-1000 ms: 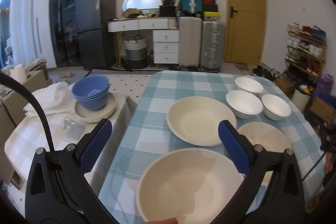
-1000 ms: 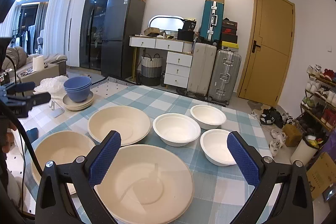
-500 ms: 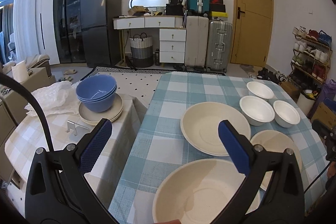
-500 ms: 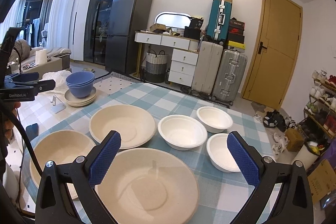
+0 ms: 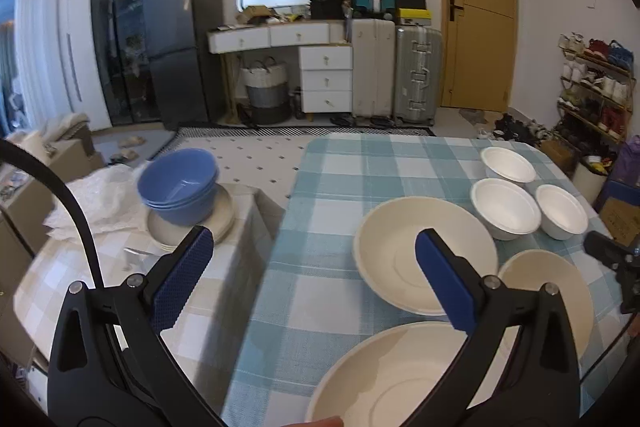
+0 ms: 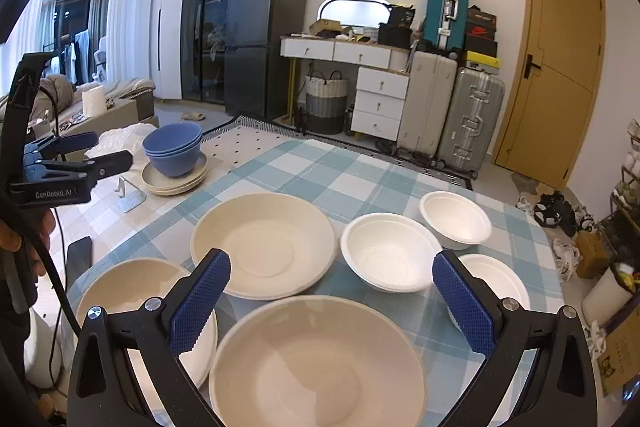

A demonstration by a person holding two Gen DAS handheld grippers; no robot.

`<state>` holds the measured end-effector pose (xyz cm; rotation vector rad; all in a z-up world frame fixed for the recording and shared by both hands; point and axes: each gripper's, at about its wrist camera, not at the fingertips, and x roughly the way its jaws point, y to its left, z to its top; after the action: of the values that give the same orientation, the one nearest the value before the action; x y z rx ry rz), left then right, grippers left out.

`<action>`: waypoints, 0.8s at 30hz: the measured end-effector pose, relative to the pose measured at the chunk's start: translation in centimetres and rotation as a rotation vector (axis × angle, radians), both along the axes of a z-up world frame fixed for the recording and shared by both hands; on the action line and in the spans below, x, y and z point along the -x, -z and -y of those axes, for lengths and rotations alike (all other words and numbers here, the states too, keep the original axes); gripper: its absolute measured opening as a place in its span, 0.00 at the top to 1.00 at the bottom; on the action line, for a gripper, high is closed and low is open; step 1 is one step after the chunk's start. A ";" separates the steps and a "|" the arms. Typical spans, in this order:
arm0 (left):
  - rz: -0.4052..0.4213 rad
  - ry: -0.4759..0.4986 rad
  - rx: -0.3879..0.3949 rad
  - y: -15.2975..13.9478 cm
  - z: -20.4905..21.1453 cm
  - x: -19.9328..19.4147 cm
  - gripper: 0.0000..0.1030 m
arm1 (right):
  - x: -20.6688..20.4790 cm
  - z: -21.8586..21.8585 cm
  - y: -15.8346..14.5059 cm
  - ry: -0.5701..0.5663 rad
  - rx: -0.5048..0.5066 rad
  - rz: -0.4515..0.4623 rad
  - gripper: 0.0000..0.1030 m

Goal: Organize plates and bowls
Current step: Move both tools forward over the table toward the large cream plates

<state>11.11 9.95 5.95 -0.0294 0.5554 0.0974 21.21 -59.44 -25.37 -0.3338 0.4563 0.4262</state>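
Note:
Three cream plates lie on the blue checked table: a middle one [image 5: 424,259] [image 6: 264,243], a near-left one [image 5: 384,379] [image 6: 132,291] and a near-right one [image 5: 548,291] [image 6: 316,363]. Three small white bowls [image 5: 506,207] [image 6: 386,251] stand at the far right. My left gripper [image 5: 312,267] is open and empty, above the table's left edge. My right gripper [image 6: 332,295] is open and empty, above the near-right plate. Blue bowls [image 5: 180,185] [image 6: 173,147] are stacked on beige plates [image 5: 216,223] on a lower side table.
The side table [image 5: 80,267] to the left also holds crumpled white plastic [image 5: 96,195] and a small metal stand [image 6: 130,197]. Suitcases, drawers and a fridge line the back wall. A shoe rack [image 5: 592,87] stands at the right.
The left gripper has swung left, from over the near-left plate to the table's left edge. The right gripper has drawn back slightly and stays over the near-right plate. Both stay open.

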 end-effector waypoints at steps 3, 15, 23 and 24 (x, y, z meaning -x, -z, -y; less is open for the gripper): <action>-0.020 0.008 0.001 0.6 0.5 -1.0 0.03 | -1.0 -1.2 0.2 -0.015 0.025 -0.010 0.00; -0.104 0.025 -0.005 3.2 0.9 -5.8 0.03 | -4.8 -3.0 1.4 -0.014 0.006 -0.101 0.00; -0.171 0.038 -0.014 5.9 1.1 -9.0 0.03 | -7.1 -3.2 2.2 -0.011 -0.006 -0.198 0.00; -0.175 0.041 -0.013 6.1 1.1 -9.2 0.03 | -7.3 -3.4 2.4 -0.018 -0.010 -0.213 0.00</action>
<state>20.35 8.85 -0.17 0.0029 0.7299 0.0640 28.48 -56.05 -27.77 -0.2841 0.6595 0.4837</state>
